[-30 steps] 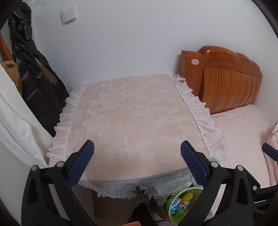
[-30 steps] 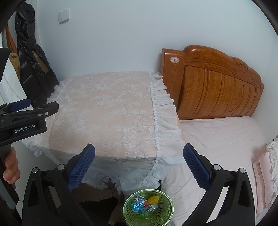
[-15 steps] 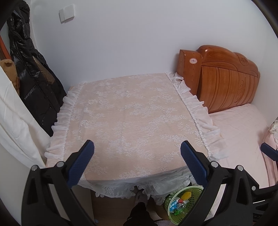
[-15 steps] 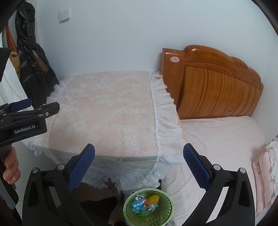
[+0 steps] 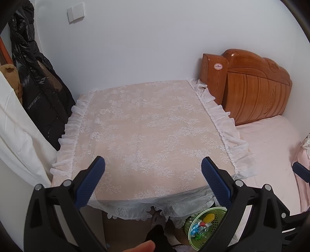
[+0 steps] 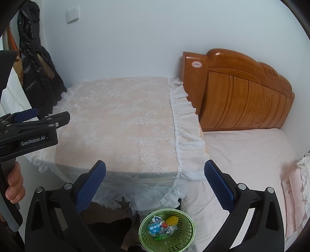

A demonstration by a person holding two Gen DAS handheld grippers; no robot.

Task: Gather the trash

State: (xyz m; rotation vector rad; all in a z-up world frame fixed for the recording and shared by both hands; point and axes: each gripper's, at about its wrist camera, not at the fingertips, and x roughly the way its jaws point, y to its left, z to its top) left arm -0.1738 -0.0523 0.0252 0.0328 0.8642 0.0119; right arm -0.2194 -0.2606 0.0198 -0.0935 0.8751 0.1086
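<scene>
Hovering above the front edge of the surface, the left tongs are released, their blue ribbed pads spread wide with nothing between them. The right tongs hang likewise released and empty, a little further toward the bed. The surface is draped in a white lace cloth with a ruffled hem that falls over its front and sides, and the top of it is bare. The trash lies in the green basket, a round mesh bin on the floor below the front right corner of the surface, between the hanging lace and the bed's edge. Inside it sit a blue and white wrapper, a yellow bumpy piece, some crumpled silvery foil and a green scrap at the bottom. In the left wrist view the same basket shows partly hidden behind the right finger of the left tongs. A carved wooden headboard stands against the white wall, just beside the right side of the surface. A black glossy coat hangs at the left, next to white fabric. In the right wrist view the body of the left tool, marked GenRobot.AI, reaches in from the left edge, with the person's hand wrapped around its handle. A wall switch sits high on the wall.
</scene>
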